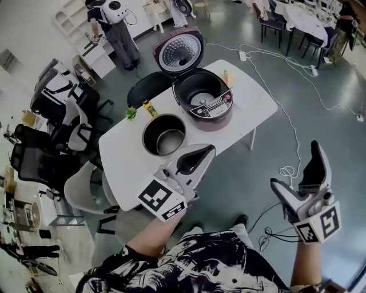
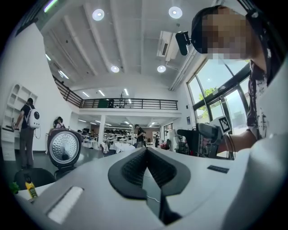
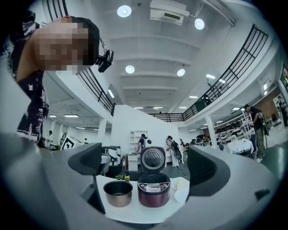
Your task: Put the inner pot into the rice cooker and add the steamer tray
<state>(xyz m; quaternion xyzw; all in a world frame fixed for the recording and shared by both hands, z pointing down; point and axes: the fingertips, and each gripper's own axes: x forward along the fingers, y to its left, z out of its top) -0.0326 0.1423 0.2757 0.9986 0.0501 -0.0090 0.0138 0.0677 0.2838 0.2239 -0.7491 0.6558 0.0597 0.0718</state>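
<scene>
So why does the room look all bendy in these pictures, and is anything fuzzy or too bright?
Left gripper view: the wide lens bends straight lines and darkens the corners; the ceiling lamps glare; the shut left gripper is close and soft. Right gripper view: same bending; the rice cooker and inner pot look sharp. Head view: the table looks slanted, light even.

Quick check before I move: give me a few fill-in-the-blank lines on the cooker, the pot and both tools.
1. The lid of the rice cooker is ____.
2. The inner pot sits beside the cooker on the white ____.
3. The left tool has its jaws pressed ____.
4. The right tool has its jaws apart and holds ____.
Missing words: open; table; together; nothing.
</scene>
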